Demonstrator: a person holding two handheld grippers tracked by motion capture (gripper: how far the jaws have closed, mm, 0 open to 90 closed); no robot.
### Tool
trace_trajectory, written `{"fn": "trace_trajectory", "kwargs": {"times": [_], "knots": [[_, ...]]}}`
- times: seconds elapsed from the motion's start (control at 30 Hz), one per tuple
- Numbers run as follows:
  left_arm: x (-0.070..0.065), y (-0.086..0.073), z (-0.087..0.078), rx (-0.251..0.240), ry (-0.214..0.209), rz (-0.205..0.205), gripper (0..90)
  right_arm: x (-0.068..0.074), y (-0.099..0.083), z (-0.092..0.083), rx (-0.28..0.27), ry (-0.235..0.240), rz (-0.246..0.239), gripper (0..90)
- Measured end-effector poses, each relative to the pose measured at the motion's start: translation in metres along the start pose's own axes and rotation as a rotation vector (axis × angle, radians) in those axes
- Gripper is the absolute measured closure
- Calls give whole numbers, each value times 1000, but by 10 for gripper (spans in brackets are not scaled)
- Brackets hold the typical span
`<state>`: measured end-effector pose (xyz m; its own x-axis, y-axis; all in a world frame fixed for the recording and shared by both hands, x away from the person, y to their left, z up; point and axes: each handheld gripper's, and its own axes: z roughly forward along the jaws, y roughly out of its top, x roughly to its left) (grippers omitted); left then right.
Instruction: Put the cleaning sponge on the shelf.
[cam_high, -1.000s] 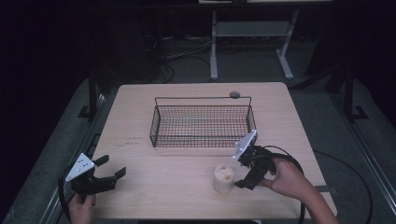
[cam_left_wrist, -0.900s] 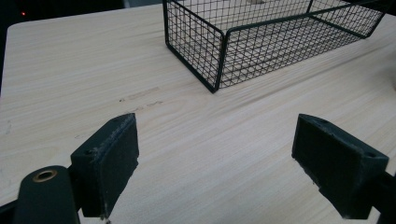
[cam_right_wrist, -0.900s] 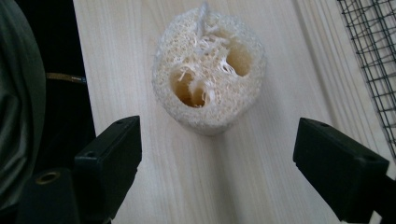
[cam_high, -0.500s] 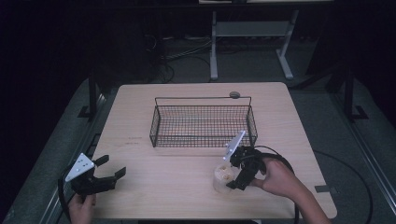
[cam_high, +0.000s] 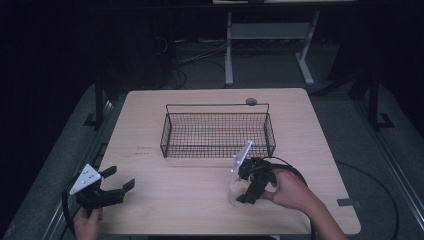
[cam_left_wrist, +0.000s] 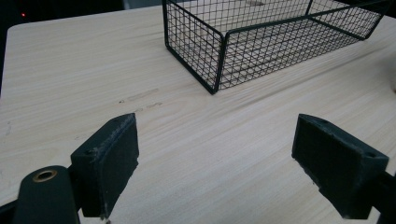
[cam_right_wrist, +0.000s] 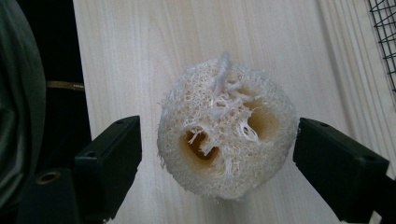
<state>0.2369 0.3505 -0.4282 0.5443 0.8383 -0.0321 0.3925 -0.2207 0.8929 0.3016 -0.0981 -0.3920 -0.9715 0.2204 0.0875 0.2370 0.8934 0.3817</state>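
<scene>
This looks like a lab or test room. It is dark all around, and one light wood bench (cam_high: 150, 115) stands in the middle. Black cables (cam_high: 175, 60) lie on the floor behind it, near a white metal stand (cam_high: 265, 35).

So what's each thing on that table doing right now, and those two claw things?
Wire basket: upright on the table, empty as far as I can see.
Loofah sponge: resting on the table, between the right claw's jaws, not squeezed.
Right claw: open, straddling the sponge.
Left claw: open, holding nothing.
</scene>
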Motion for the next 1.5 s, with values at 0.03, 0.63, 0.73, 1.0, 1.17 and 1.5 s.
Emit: {"fn": "trace_trajectory", "kwargs": {"times": [0.03, 0.63, 0.73, 1.0, 1.17, 1.5], "knots": [[0, 0, 0, -1, 0, -1, 139, 0, 1, 1, 2, -2, 1, 150], [1, 0, -1, -6, 1, -1, 140, -3, 5, 5, 11, 23, 6, 272], [1, 0, -2, -6, 4, -2, 140, -3, 4, 3, 5, 28, 12, 273], [1, 0, -1, -6, 2, 0, 139, -7, 3, -4, -11, 33, 26, 274], [1, 0, -2, -7, 6, -4, 140, -10, 6, -14, -20, 16, 21, 275], [2, 0, -2, -9, 5, -7, 139, -20, 14, -33, -19, 3, 20, 275]]}}
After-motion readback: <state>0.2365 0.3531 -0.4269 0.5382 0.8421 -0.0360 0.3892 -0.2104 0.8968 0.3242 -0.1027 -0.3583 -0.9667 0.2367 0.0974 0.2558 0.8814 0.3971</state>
